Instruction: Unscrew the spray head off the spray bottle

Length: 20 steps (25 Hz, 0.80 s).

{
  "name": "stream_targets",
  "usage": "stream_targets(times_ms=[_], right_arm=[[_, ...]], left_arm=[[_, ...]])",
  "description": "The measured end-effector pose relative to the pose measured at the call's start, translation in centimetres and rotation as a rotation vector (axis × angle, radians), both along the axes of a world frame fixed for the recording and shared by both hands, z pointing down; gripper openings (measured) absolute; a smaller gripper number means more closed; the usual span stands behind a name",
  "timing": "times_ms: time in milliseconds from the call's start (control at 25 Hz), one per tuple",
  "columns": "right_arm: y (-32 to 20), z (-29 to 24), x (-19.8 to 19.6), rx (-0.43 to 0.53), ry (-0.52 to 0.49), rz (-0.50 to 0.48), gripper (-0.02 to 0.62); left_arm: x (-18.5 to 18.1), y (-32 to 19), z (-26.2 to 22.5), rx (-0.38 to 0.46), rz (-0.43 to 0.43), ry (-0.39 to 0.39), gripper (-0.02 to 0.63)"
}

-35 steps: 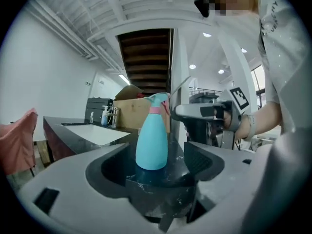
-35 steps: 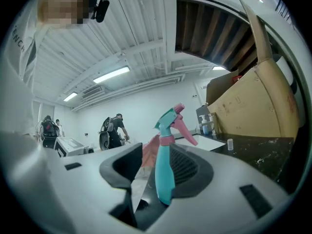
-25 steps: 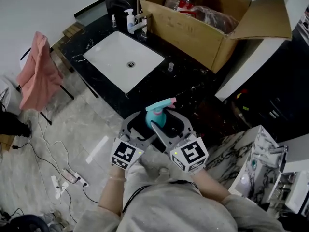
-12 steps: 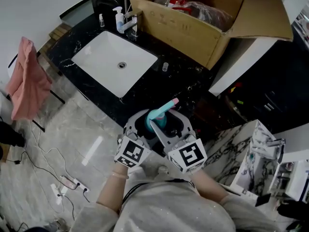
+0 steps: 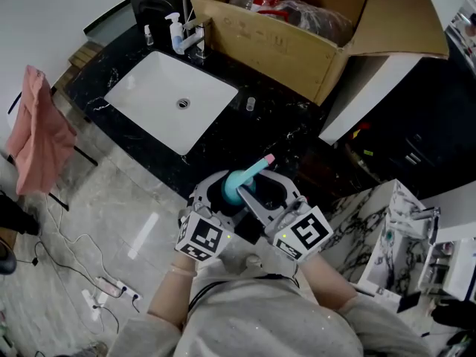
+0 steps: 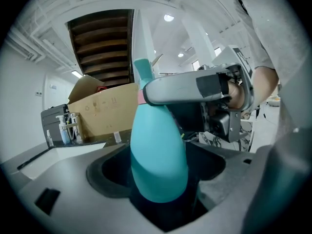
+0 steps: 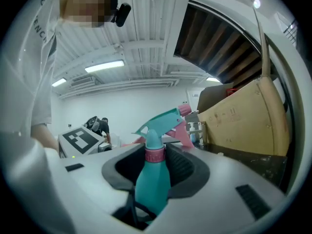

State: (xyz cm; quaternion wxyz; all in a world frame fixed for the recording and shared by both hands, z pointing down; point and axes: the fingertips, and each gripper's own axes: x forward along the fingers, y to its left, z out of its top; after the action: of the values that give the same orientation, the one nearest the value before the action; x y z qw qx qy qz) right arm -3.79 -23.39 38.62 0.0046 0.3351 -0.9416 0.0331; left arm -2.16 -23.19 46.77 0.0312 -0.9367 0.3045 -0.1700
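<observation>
A teal spray bottle (image 5: 235, 186) with a teal and pink spray head (image 5: 259, 166) is held in front of my body, over the floor by the counter. My left gripper (image 5: 220, 196) is shut on the bottle's fat body (image 6: 158, 155), which sits deep between its jaws. My right gripper (image 5: 262, 189) comes in from the right at the neck. Its jaws have just been closing, and its pads now meet the pink collar (image 7: 155, 153) under the spray head (image 7: 163, 123). The nozzle points up and to the right.
A black counter (image 5: 290, 136) holds a white sink (image 5: 171, 99), a soap dispenser (image 5: 176, 34), a small vial (image 5: 251, 103) and an open cardboard box (image 5: 297, 28). A pink cloth (image 5: 41, 136) hangs at the left. Cables (image 5: 97, 292) lie on the floor.
The spray head's nozzle has swung from lying flat to pointing up and right. Both grippers have stayed together on the bottle. The head view has shifted a little over the counter.
</observation>
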Motion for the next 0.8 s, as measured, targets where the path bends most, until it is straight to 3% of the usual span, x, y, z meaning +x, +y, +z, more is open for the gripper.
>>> stream_targets(times_ms=[160, 280, 400, 480, 600, 760, 800], right_arm=[[0.1, 0.0, -0.1, -0.048, -0.03, -0.126, 0.14], [0.1, 0.1, -0.6, -0.072, 0.027, -0.187, 0.15], [-0.2, -0.1, -0.4, -0.046, 0.093, -0.144, 0.152], [-0.2, -0.6, -0.3, -0.038, 0.07, -0.093, 0.175], [0.5, -1.3, -1.2, 0.007, 0.037, -0.06, 0.267], [0.7, -2.3, -2.5, 0.08, 0.025, -0.015, 0.275], [0.6, -2.6, -2.2, 0.082, 0.019, 0.001, 0.244]], left_arm=[[-0.6, 0.3, -0.1, 0.002, 0.077, -0.022, 0.356], [-0.9, 0.1, -0.1, -0.018, 0.093, 0.002, 0.356], [-1.4, -0.6, -0.3, -0.021, 0.043, 0.008, 0.356], [-1.5, -1.0, -0.3, -0.023, 0.002, 0.008, 0.357], [-1.5, -1.0, -0.3, -0.02, -0.022, 0.015, 0.357], [-1.6, -1.0, 0.0, -0.027, -0.035, 0.026, 0.357], [-1.5, -1.0, -0.1, -0.025, -0.035, 0.029, 0.357]])
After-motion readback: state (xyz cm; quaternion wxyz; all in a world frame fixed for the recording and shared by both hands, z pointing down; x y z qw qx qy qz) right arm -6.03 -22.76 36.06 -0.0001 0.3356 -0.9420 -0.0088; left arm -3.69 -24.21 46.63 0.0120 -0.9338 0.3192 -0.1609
